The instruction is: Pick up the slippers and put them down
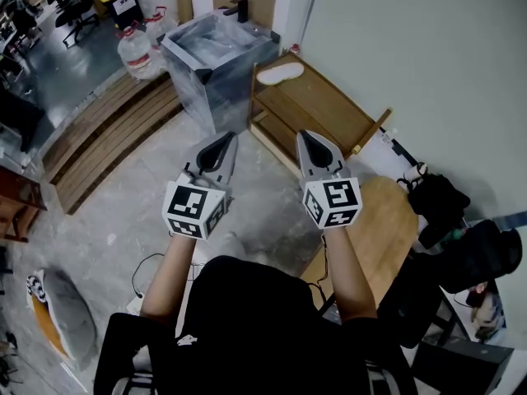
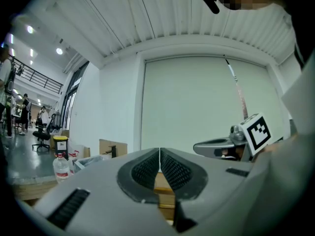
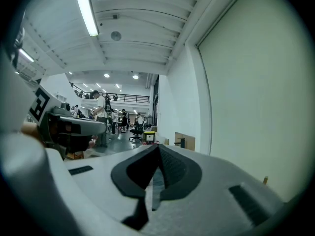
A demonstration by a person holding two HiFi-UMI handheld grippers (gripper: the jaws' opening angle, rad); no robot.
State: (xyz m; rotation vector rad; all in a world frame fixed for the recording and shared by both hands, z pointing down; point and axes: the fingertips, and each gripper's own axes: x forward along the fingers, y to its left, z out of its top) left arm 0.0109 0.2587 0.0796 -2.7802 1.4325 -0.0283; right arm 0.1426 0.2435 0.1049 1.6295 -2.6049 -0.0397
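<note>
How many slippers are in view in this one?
1. A white slipper lies at the far end of the wooden rack's top shelf, beside the grey bin. Another may be hidden on the lower shelves.

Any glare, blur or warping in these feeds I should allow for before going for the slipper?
Head view: evenly lit and sharp; the white slipper on the wooden rack reads clearly. Left gripper view: heavy fisheye bend, black corners, the left gripper fills the bottom. Right gripper view: same bend; the ceiling light strip blows out white.
</note>
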